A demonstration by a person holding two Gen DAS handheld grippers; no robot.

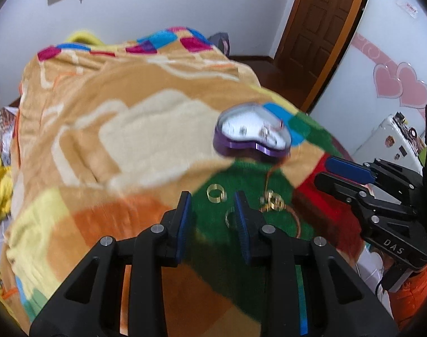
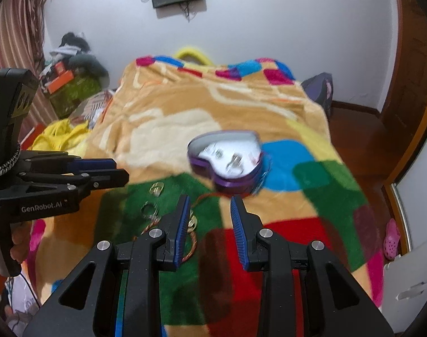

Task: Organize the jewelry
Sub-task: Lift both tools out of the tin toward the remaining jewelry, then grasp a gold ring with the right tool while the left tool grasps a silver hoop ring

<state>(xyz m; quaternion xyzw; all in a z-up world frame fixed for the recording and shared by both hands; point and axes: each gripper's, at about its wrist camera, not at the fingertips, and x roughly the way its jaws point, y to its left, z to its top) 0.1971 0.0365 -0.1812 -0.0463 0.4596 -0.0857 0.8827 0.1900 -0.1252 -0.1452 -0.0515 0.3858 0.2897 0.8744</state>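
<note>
A purple heart-shaped box [image 1: 252, 134] with a white inside lies open on the bed blanket, holding small pieces; it also shows in the right wrist view [image 2: 227, 160]. On the green patch in front lie a gold ring [image 1: 216, 193], a gold cluster [image 1: 272, 199] on a thin cord, and a ring [image 1: 229, 216] by my fingertip. My left gripper [image 1: 212, 196] is open and empty above them. My right gripper [image 2: 210, 199] is open and empty, just right of the rings [image 2: 156, 188] and cord [image 2: 191, 245].
The colourful patchwork blanket [image 1: 129, 129] covers the bed. A wooden door [image 1: 317, 22] and wardrobe with pink hearts [image 1: 401, 84] stand at right. Clothes and boxes [image 2: 70, 84] are piled at the far left. A pink shoe [image 2: 391, 238] lies on the floor.
</note>
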